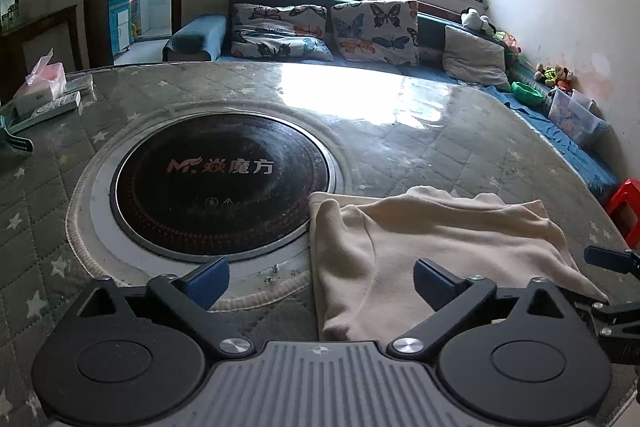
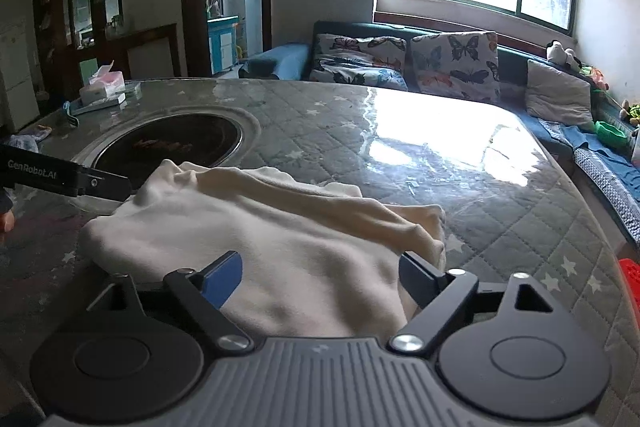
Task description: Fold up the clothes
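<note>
A quilted, star-printed table (image 1: 400, 147) under a clear cover fills both views, with a round black cooktop (image 1: 224, 183) set into it and a sofa under a bright window beyond. Nearest the cameras, both grippers hang just above the near edge of the table, jaws spread wide and holding nothing. The cream garment (image 2: 280, 239) lies flat and bunched at that near edge, its long axis running left to right along the edge, with layers already doubled over one another; whether this is a finished fold or one midway cannot be settled from this. The right gripper (image 2: 320, 277) sits directly over the garment's near hem, cloth filling the gap between its fingers, so it is the nearer one. The left gripper (image 1: 320, 281) stands off the garment's left side, with only its right finger over cloth and its left over the cooktop's rim. The left view shows the garment's straight left edge touching the cooktop ring; the right view alone shows its rumpled far-right corner and the left gripper's finger at the garment's far-left corner. Farther back, a tissue box (image 1: 40, 83) rests near the table's far left corner.
</note>
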Tool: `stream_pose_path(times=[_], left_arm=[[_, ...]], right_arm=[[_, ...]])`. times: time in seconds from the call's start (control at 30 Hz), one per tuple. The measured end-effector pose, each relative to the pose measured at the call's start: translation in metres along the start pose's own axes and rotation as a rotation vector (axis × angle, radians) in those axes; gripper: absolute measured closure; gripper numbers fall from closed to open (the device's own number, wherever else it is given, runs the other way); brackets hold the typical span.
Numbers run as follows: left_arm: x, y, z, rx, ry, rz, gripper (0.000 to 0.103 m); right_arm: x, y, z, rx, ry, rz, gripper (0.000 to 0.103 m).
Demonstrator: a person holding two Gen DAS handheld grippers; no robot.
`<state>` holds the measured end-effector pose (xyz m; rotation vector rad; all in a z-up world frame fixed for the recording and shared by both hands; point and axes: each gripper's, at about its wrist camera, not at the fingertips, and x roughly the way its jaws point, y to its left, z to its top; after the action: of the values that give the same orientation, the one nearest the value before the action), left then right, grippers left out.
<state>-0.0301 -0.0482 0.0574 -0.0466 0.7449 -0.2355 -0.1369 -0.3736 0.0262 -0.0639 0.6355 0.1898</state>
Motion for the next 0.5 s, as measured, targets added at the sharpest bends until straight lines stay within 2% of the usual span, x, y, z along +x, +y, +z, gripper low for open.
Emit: stream_pose_path(times=[0.17,0.5], left_arm=[[-0.005,0.0,-0.004,-0.004,0.003,0.006,0.0],[-0.015,0.001,-0.013,-0.017,0.004,0.022,0.0]], right_arm=[[-0.008,0.005,-0.005,0.006,-0.013,-0.005,0.009],[-0.02,0.014,-0.013,0.02,-0.026,0.003,0.008]])
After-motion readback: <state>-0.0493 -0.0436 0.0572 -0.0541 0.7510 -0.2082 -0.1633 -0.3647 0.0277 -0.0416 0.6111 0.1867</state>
